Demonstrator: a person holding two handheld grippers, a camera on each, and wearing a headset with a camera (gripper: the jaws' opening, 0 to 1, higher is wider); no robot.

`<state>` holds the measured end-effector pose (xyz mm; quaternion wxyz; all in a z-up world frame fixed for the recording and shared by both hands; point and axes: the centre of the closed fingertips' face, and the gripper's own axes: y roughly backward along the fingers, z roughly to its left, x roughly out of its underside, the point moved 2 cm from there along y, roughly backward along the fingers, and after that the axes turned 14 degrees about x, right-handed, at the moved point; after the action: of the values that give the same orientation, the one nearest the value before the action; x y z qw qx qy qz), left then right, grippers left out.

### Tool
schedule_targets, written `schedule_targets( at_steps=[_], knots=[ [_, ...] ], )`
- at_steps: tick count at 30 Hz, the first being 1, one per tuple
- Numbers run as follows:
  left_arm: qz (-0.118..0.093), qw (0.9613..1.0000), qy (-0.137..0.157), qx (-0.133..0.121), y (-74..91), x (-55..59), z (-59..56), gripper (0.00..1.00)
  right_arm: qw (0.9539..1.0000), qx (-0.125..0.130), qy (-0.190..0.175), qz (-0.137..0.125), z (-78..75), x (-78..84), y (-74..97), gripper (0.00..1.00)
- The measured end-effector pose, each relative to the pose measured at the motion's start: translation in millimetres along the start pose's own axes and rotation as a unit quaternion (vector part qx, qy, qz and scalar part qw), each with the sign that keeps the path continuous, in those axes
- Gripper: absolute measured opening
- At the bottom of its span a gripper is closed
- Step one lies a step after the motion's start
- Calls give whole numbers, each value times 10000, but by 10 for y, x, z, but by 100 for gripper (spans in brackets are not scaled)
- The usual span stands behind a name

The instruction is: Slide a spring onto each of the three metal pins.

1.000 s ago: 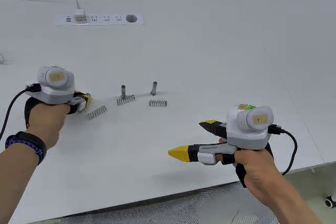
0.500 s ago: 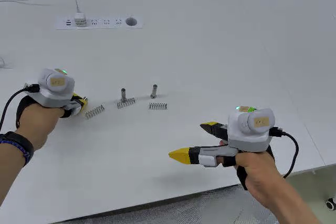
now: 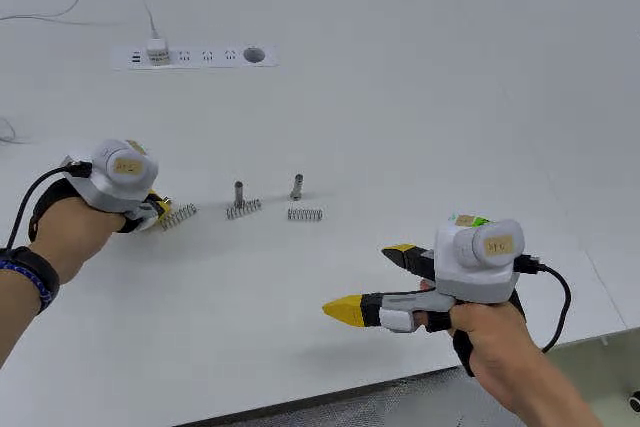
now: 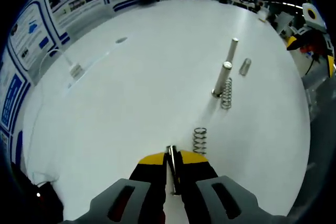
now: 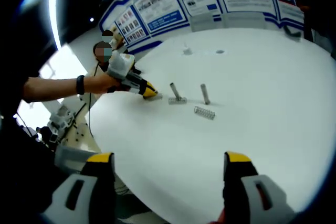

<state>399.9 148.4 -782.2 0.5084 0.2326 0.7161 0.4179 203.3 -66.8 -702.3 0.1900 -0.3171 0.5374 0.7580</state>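
Steel pin (image 4: 170, 151) sits clamped in the left hand-held gripper (image 4: 171, 161); nearest spring (image 4: 199, 140) lies just right of its tips, long axis roughly along the jaws.

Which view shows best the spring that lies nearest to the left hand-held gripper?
The left gripper view: the spring lies ahead of the left hand-held gripper, which grips a metal pin; its coils are distinct. The head view shows it small, beside that gripper's tips. In the right gripper view it is too small to tell.
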Motion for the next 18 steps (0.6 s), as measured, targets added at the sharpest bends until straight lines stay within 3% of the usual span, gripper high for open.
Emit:
schedule_targets(
  at_steps=[4, 8, 12, 18],
  knots=[
    [-36, 9995, 322, -14, 14, 8, 23, 8, 10000, 2, -12, 1, 6, 6, 0, 87],
    [-79, 9991, 406, -13, 23, 16, 18, 7, 10000, 13, -34, 4, 0, 18, 11, 87],
    [-278, 9975, 646, 3, 43, 16, 0, 7, 10000, 36, -51, 9, -21, 39, 31, 87],
    [-379, 9969, 696, 21, 86, 9, -49, 7, 9999, 69, -90, 9, -51, 63, 51, 86]
  ],
)
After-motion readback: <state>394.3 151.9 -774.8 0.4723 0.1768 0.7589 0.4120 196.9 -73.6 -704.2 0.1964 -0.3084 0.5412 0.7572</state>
